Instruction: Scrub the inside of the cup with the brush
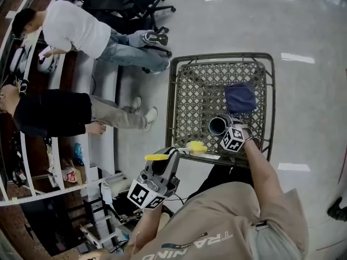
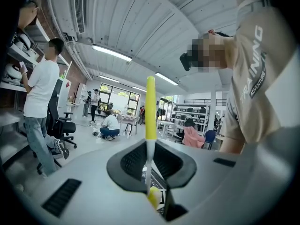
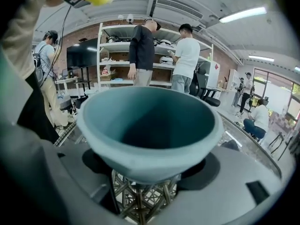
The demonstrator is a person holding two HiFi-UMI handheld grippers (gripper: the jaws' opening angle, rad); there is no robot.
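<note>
A: Grippers?
B: Left gripper point(image 2: 150, 170) has its jaws pinched on the thin stem of the brush point(image 1: 196, 147). The yellow end sticks out toward the cup point(image 1: 218, 125). Right gripper point(image 3: 146, 172) is clamped round the cup's base.
A: Where's the cup?
B: Over the near edge of the mesh table point(image 1: 181, 85), tipped, mouth facing the brush. The brush end is near the rim, outside it, not touching.
A: Room to move?
B: Bare shiny floor point(image 1: 303, 31) right of the table and beyond it. A blue cloth point(image 1: 240, 97) lies on the mesh just behind the cup. The left is tighter: two people point(image 1: 76, 31) stand at shelving point(image 1: 32, 172), with office chairs point(image 1: 133, 1) at top. All are well apart from the grippers.
A: Hidden stuff?
B: In the head view the cup and marker cube cover the right gripper's jaw tips. Can't tell if the cup touches the mesh. The person's arm cuts off the table's near right corner. The cup's bottom is in shadow.
</note>
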